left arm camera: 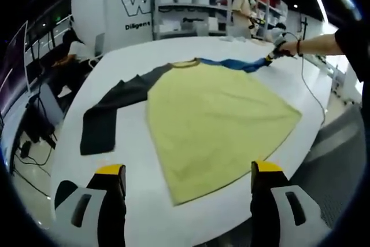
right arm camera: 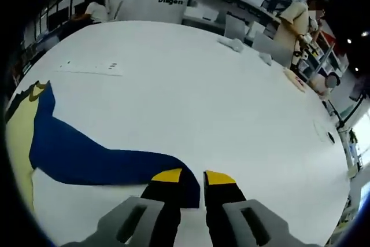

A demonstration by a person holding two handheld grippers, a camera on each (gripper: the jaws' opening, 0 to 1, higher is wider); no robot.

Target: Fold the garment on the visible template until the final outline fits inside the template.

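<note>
A long-sleeved shirt lies flat on the white table (left arm camera: pixel 133 143). Its yellow body (left arm camera: pixel 214 120) is spread in the middle, with a dark grey sleeve (left arm camera: pixel 110 114) bent off to the left and a blue sleeve (left arm camera: pixel 237 63) stretched toward the far right. My left gripper (left arm camera: pixel 188 169) is open and wide, hovering just short of the yellow hem with nothing between its jaws. My right gripper (right arm camera: pixel 194 177) is nearly closed on the cuff end of the blue sleeve (right arm camera: pixel 87 157). In the left gripper view, that right gripper (left arm camera: pixel 276 50) sits in a hand at the sleeve's tip.
The round table edge (left arm camera: pixel 312 143) falls away on the right, with grey floor beyond. A cable (left arm camera: pixel 309 93) trails over the table. Small white items (right arm camera: pixel 231 43) lie far across it. Shelves with bins (left arm camera: pixel 185 10) stand behind, with a seated person (left arm camera: pixel 72 56) to the left.
</note>
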